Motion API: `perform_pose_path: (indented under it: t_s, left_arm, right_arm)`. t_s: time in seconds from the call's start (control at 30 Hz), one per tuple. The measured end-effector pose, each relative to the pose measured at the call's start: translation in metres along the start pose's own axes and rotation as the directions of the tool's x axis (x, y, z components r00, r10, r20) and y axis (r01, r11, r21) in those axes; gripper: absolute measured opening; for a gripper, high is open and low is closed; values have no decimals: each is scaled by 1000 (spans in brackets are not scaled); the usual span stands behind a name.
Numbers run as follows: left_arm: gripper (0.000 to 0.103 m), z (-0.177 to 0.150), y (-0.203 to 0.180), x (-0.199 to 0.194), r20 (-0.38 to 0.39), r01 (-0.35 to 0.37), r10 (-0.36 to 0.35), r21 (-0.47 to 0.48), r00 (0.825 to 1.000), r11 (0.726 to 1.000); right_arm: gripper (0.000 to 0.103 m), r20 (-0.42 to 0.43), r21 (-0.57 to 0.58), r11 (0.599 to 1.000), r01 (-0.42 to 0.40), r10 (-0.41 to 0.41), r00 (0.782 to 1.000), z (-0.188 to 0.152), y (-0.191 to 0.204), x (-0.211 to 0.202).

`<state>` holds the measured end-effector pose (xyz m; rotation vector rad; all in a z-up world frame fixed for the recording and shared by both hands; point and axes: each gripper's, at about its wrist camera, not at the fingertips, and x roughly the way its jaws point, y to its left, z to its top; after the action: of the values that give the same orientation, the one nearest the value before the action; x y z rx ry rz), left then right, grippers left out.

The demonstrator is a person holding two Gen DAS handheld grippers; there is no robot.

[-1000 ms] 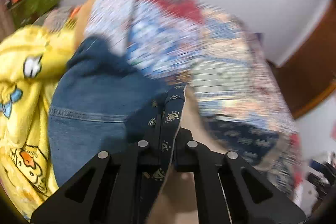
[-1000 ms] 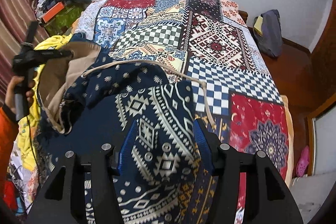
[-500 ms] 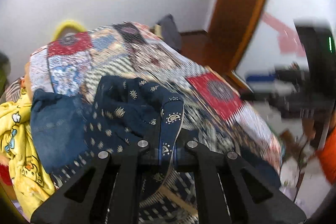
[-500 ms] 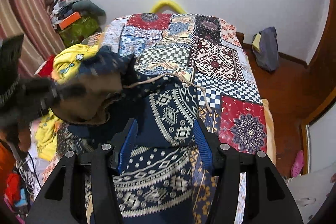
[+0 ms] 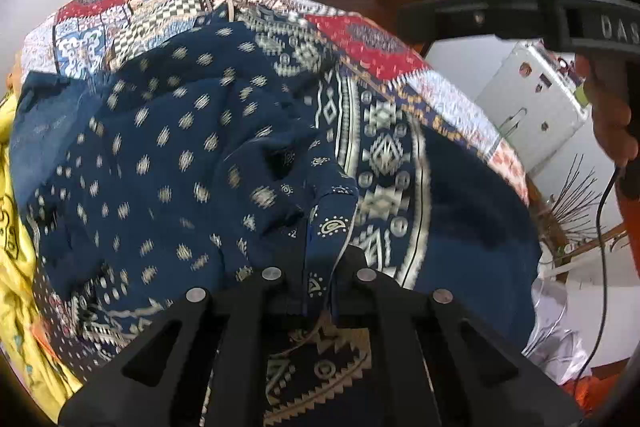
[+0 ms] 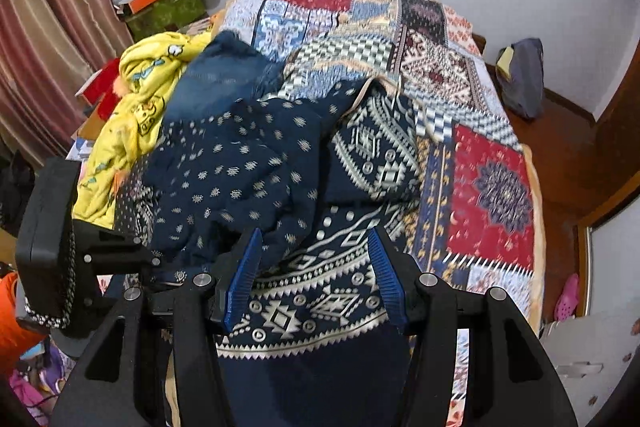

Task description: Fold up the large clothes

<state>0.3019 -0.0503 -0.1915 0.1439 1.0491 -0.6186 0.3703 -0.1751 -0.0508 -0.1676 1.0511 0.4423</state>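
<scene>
- We hold the left gripper [image 5: 322, 263] clamped on a narrow folded edge of the navy patterned garment [image 5: 192, 155]; the cloth strip runs up between its black fingers [image 5: 280, 283], which are pressed together on it.
- We carry the right gripper [image 6: 314, 279] with its jaws standing apart above the garment's banded part; the blue pads [image 6: 244, 267] press on nothing, though cloth lies beneath and between them.
- The navy garment [image 6: 248, 179] lies heaped across the near half of the bed, on top of the patchwork bedspread [image 6: 492, 187]. One part bears small pale dots, the other wide white geometric bands.
- A pale lining edge shows at the garment's far fold, near the checked patches of the bedspread.
- Just beside the garment, towards the curtain side, lie a piece of blue denim [image 6: 220, 79] and a yellow cartoon-print cloth [image 6: 136, 99], the denim touching both.
- From the left wrist view we see the right gripper's black body [image 5: 520, 15] at the upper right, with a hand [image 5: 612, 119] on its handle and a cable hanging from it.
- From the right wrist view the left gripper [image 6: 52, 239] appears at the left edge, dotted cloth draped against it.
</scene>
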Motion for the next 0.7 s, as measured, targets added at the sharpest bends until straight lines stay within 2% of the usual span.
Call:
perform_pose_path:
  t_s: [0.17, 0.27, 0.3, 0.33, 0.4, 0.5, 0.57, 0.6, 0.7]
  left_arm:
    - [6, -24, -2, 3, -19, -59, 59, 25, 998, 998]
    - [16, -31, 4, -3, -29, -68, 68, 3, 997, 998]
    - [24, -33, 7, -8, -24, -65, 65, -12, 998, 998]
    - [33, -34, 11, -14, -12, -65, 65, -32, 998, 997]
    - [45, -36, 20, -29, 26, -74, 76, -73, 997, 995]
    - [48, -36, 40, -53, 80, -89, 100, -125, 992, 988]
    - [53, -36, 58, -66, 108, -104, 124, -172, 986, 980]
    - [59, -36, 69, -70, 119, -117, 144, -205, 982, 972]
    - [60, -35, 104, -70, 121, -143, 188, -309, 975, 940]
  right_arm:
    - [51, -19, 25, 1000, 3, -2, 1000, -12, -2, 8]
    - [51, -32, 41, 999, -6, 8, 999, -16, -3, 13]
    - [51, -36, 44, 999, -9, 10, 999, -17, -3, 15]
    - [51, -40, 46, 999, -12, 14, 999, -16, -4, 17]
    - [51, -38, 48, 999, -21, 23, 999, -14, -5, 18]
    - [51, -26, 49, 998, -44, 45, 999, -8, -4, 20]
    - [51, -18, 52, 997, -58, 59, 998, -3, -2, 24]
    - [51, -15, 55, 996, -65, 66, 998, -1, -2, 26]
    - [52, -25, 70, 994, -85, 87, 996, 7, -2, 43]
